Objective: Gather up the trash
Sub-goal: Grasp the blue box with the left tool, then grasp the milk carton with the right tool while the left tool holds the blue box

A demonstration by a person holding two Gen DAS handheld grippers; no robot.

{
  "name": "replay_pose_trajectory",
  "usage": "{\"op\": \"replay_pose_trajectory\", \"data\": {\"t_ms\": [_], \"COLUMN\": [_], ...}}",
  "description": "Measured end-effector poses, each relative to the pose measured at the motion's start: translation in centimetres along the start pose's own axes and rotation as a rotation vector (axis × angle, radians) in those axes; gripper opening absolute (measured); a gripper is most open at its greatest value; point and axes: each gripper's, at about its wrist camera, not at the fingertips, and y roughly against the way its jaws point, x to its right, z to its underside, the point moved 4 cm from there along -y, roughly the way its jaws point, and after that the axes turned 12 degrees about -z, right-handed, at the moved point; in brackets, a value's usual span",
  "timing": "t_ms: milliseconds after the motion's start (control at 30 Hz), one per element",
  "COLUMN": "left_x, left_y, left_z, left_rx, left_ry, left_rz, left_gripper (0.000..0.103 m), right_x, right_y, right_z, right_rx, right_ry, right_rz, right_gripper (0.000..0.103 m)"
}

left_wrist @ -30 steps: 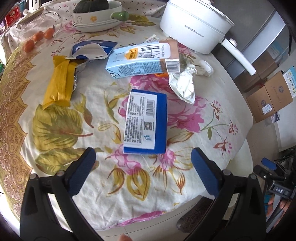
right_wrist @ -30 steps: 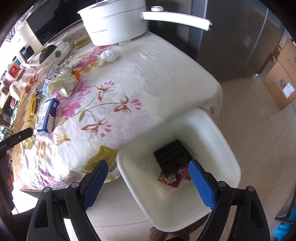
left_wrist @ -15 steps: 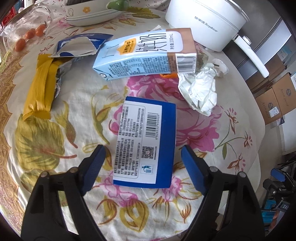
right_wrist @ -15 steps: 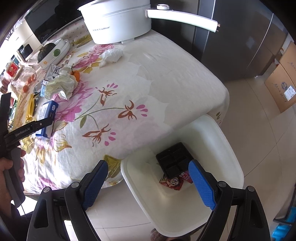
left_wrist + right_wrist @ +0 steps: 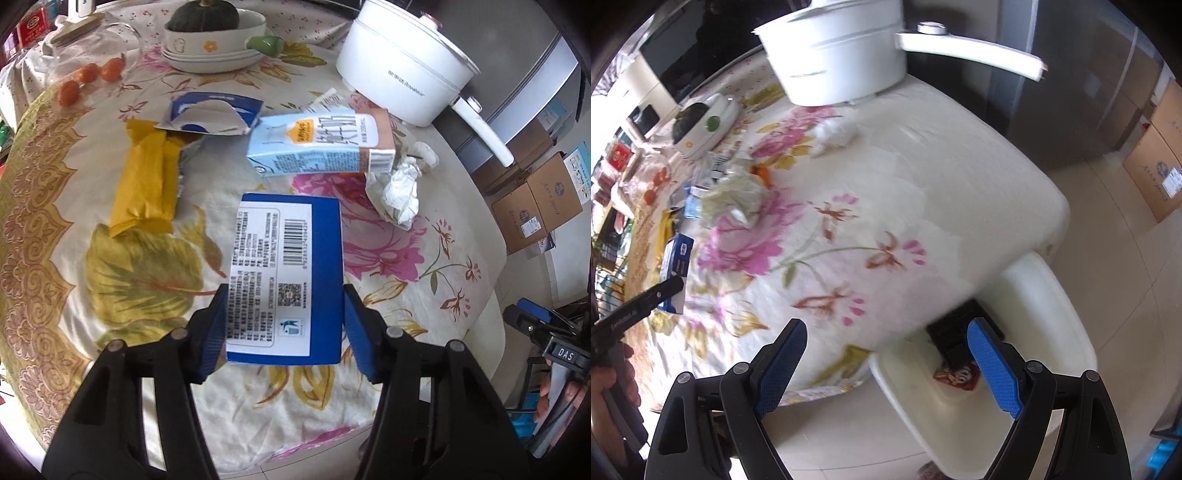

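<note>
Floral cloth covers the worktop [image 5: 110,258], and beyond its far edge stand a white electric pot [image 5: 406,77] and a bowl stack with a dark squash; cardboard cartons sit on the floor at far right.

We have the left gripper [image 5: 284,325] pitched steeply down over the blue box [image 5: 288,273], which lies flat, label up, in the near middle of the cloth. Its long axis runs near-to-far, straight out from us along the line of the fingers, so the jaws straddle its short width at the near end. They have just been closing, with the box between them: the left pad looks pressed against the box's left edge, and the right pad sits at the right edge with at most a sliver of gap. We judge the grip as just about made, though we cannot be sure it is firm.

Further out lie the rest of the litter: a pale blue milk carton [image 5: 317,147] lying crosswise, a crumpled white wrapper [image 5: 395,192] to its right, a yellow packet [image 5: 144,188] and a torn blue pouch [image 5: 210,114] to the left.

Our right gripper [image 5: 886,369] hangs with jaws wide apart and nothing in them, over the worktop's near right corner, where the white bin [image 5: 1027,387] stands on the floor, partly under the overhang, a dark tray and a red wrapper already inside. The box lies well to the left of that bin, so the left hand is the nearer one.
</note>
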Motion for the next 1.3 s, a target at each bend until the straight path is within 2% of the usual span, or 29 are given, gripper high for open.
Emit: {"op": "replay_pose_trajectory", "data": {"t_ms": [167, 233, 433, 667, 800, 933, 1133, 1300], "left_x": [-4.9, -6.5, -10.9, -13.7, -14.7, -15.5, -15.9, -15.8], "left_y": [2.1, 2.8, 4.0, 4.8, 4.7, 4.5, 4.4, 4.5], "left_z": [0.0, 0.1, 0.6, 1.5, 1.7, 1.7, 2.0, 2.3], "left_rx": [0.037, 0.039, 0.046, 0.051, 0.042, 0.029, 0.024, 0.022], "left_ry": [0.052, 0.085, 0.165, 0.196, 0.200, 0.216, 0.225, 0.218], "left_rz": [-0.008, 0.000, -0.002, -0.010, -0.014, -0.017, -0.017, -0.013], "left_gripper": [0.060, 0.060, 0.060, 0.060, 0.060, 0.060, 0.060, 0.060], "right_x": [-5.7, -8.4, -15.2, -20.6, -22.1, -22.2, -23.0, -23.5], "right_y": [-1.3, -2.2, -5.6, -9.9, -12.4, -14.4, -15.3, -16.0], "right_z": [-2.8, -4.2, -7.8, -11.4, -12.6, -12.3, -8.7, -6.8], "right_rx": [-0.020, -0.045, -0.093, -0.120, -0.167, -0.234, -0.348, -0.363], "right_ry": [0.111, 0.196, 0.440, 0.632, 0.684, 0.678, 0.695, 0.740], "right_rz": [-0.055, -0.063, -0.032, -0.010, 0.004, -0.003, -0.096, -0.040], "right_gripper": [0.090, 0.090, 0.090, 0.090, 0.090, 0.090, 0.090, 0.090]}}
